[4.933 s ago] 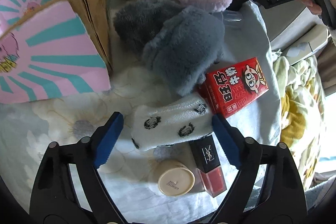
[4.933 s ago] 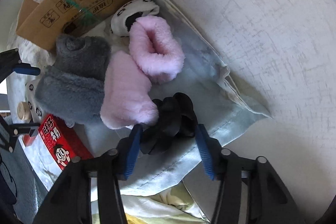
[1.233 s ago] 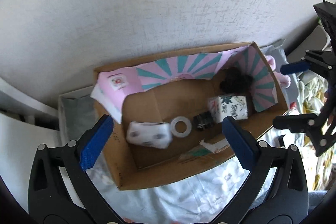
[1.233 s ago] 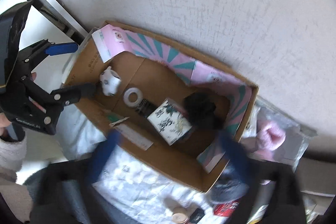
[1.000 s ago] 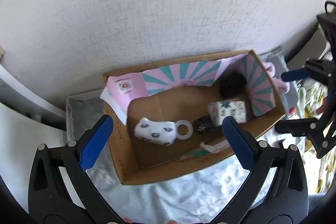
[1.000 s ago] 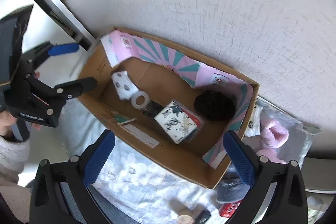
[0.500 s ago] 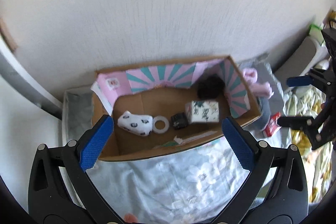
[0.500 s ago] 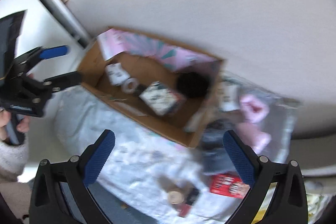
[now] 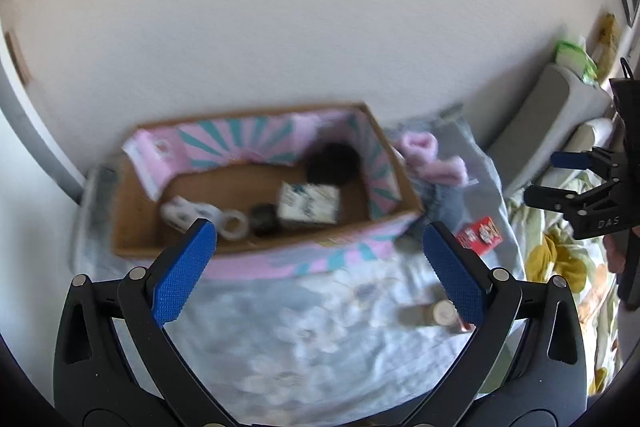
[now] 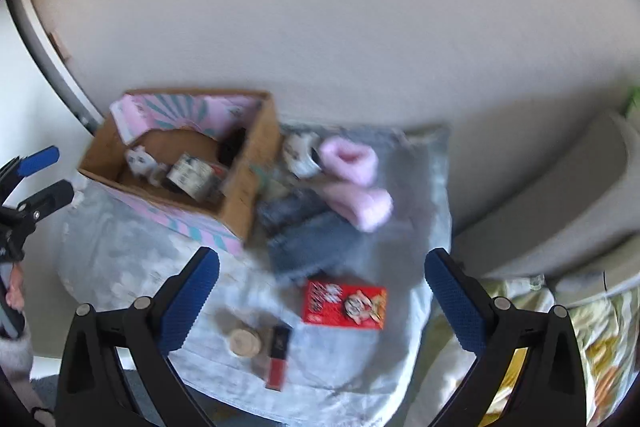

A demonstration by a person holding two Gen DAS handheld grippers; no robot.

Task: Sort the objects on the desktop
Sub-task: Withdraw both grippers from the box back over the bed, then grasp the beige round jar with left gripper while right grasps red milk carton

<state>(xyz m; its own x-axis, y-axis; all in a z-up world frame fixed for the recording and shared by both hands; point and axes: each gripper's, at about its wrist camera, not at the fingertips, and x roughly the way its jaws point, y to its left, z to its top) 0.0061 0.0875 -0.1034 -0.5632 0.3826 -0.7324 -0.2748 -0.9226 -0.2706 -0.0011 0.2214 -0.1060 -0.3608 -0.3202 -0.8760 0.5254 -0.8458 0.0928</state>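
The cardboard box (image 9: 132, 227) with pink and teal lining stands against the wall on the floral cloth. Inside lie a white spotted sock (image 9: 178, 213), a tape ring (image 9: 234, 225), a patterned carton (image 9: 308, 203) and a black scrunchie (image 9: 332, 167). My left gripper (image 9: 318, 239) hovers open and empty, high above the box's front. My right gripper (image 10: 322, 259) is open and empty above the grey slippers (image 10: 312, 239). Beside them lie pink slippers (image 10: 352, 179), another white sock (image 10: 300, 149), a red carton (image 10: 344, 305), a cream jar (image 10: 244, 341) and a lipstick (image 10: 278, 357).
A white wall rises right behind the box (image 10: 244, 195). A grey padded headboard (image 10: 560, 203) and yellow-flowered bedding (image 10: 600, 347) lie to the right. A hand in a sleeve (image 10: 14, 307) holds the left gripper at the left edge. Both views are motion-blurred.
The sock and the scrunchie, on the cloth 4.9 s ago, now lie in the box. Both grippers have pulled back and up from it; the right view has swung right over the slippers.
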